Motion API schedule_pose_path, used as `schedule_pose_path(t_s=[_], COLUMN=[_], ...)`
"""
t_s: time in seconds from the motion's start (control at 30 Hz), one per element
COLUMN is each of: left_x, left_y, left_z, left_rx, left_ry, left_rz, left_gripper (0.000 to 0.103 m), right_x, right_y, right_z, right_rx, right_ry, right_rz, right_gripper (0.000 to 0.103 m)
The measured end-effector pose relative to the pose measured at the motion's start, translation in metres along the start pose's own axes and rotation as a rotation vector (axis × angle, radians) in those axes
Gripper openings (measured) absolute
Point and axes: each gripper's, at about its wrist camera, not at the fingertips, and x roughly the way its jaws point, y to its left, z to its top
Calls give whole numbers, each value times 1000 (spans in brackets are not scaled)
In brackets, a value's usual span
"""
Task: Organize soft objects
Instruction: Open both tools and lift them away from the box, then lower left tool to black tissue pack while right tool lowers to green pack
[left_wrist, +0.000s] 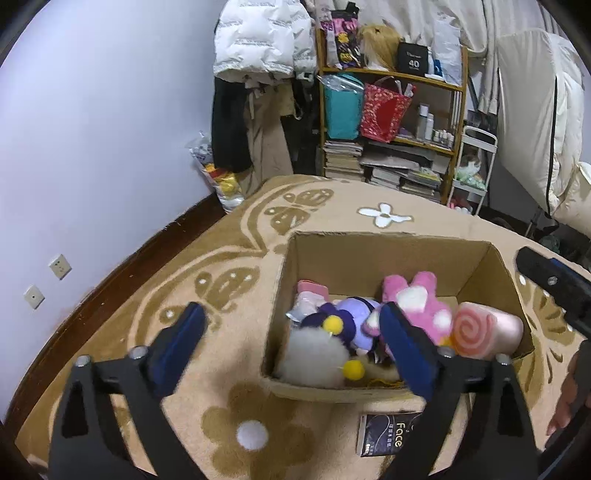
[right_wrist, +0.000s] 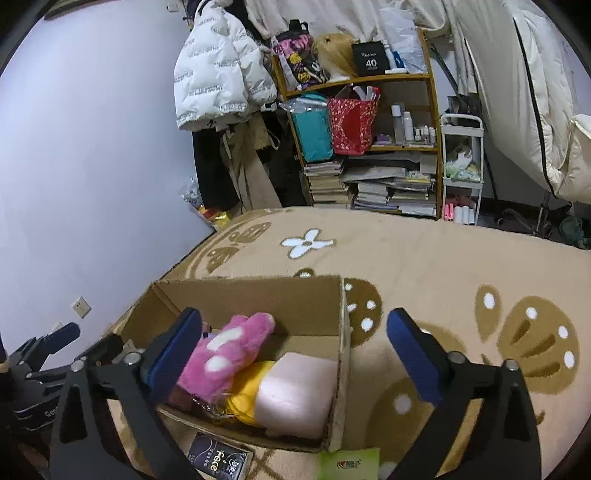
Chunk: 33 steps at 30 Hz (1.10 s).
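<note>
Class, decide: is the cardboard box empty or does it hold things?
It holds things. Inside the cardboard box lie a pink plush toy, a purple one and a swirl cushion.

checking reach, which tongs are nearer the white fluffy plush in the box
Left. The left tongs hang open right over the white fluffy plush at the cardboard box's near-left corner. The right tongs are open over the box's far right side.
</note>
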Motion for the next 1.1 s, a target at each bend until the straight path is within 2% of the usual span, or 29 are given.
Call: schedule_pose_path(t_s=[0.1,0.37,0.47,0.8,1.1], left_x=[-12,-36,-45,-74,-78], left_y=[4,14,14,17,11], left_z=[0,-1,-3,-20,-34], left_rx=[-9,-33,-29,-11,3], left_ry=[-26,-36,-31,-4,25], left_rz=[23,26,41,22,6], left_gripper=[103,103,103,103,103], right_x=[-12,-47,-60,-90,-100], right_y=[0,8,11,15,12], right_z=[2,2,-4,-25,-43], right_rx=[3,-33,-43,-45,-36], right_ry=[-17,-30,-36,-30,-9], right_rz=[-6,-28,-41,-67,-78], right_gripper=[103,103,103,103,103])
